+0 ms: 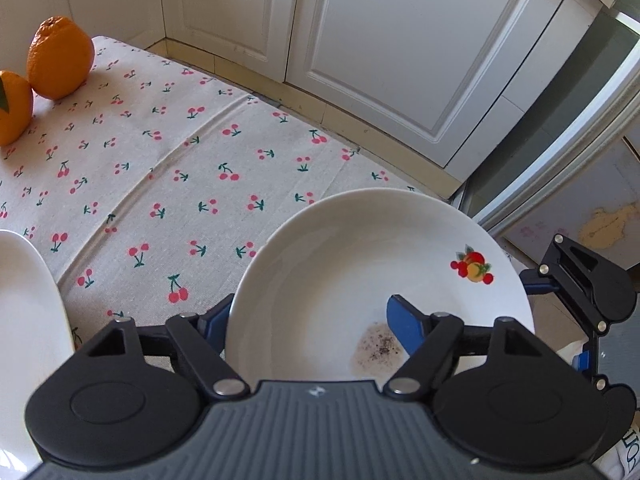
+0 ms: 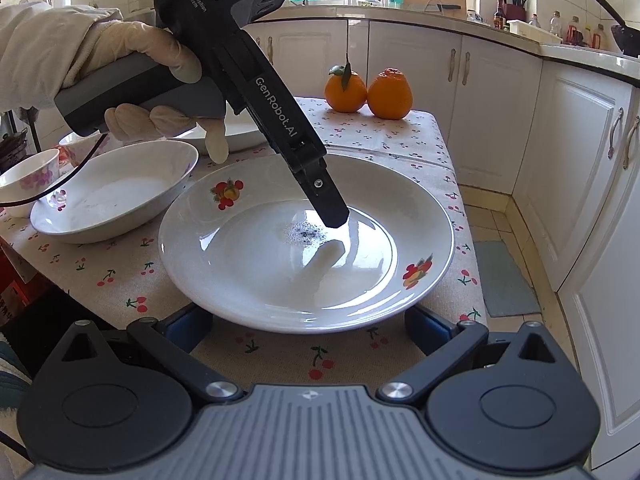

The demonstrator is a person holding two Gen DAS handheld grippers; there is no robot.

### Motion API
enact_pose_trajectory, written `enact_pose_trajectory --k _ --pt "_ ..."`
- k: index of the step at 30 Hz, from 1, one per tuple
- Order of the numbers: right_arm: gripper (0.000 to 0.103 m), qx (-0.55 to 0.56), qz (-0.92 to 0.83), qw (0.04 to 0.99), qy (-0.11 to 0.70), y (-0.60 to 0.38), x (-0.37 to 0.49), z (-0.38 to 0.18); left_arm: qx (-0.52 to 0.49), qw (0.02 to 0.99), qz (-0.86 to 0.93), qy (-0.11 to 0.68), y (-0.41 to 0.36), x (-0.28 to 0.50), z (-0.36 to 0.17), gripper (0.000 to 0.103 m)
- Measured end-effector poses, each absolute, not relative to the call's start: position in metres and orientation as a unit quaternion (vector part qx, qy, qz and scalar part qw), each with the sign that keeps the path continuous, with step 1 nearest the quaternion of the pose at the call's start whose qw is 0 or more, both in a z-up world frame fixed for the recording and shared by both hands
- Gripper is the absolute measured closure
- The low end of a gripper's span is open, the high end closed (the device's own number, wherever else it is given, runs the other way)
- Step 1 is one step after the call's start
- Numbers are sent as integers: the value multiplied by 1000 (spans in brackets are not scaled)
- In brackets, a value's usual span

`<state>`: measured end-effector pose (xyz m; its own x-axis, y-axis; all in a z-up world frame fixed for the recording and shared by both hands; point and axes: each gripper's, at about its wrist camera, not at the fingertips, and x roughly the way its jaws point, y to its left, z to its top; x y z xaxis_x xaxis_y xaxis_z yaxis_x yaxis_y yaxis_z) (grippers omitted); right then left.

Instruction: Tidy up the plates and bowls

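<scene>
A white deep plate with fruit decals [image 2: 256, 264] sits on the cherry-print tablecloth; it also shows in the left wrist view [image 1: 340, 272], with a dark speckled stain inside. My left gripper [image 1: 308, 326] is open, with one blue finger [image 1: 404, 328] inside the plate and the other outside its rim. Seen from the right wrist view, the left gripper [image 2: 334, 216] reaches down into the plate. My right gripper [image 2: 308, 328] is open, its fingers spread at the plate's near rim, holding nothing. A second white deep plate [image 2: 116, 192] lies to the left.
Two oranges [image 2: 368, 90] stand at the table's far edge. A small floral bowl [image 2: 30, 180] and another dish [image 2: 240, 132] lie at the left and behind. White cabinets [image 2: 500, 92] surround the table. The table edge drops off at the right.
</scene>
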<state>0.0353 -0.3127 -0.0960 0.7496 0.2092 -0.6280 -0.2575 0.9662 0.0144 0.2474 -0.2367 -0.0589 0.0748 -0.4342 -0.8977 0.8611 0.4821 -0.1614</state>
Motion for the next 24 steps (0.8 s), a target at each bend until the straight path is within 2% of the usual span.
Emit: enact_pose_trajectory --k 5,24 --pt "0 -51 125 933 335 -310 38 -94 212 695 -464 507 -236 253 -59 31" --pt "3 -38 129 920 367 -309 44 -87 213 680 -473 517 -237 254 -56 32"
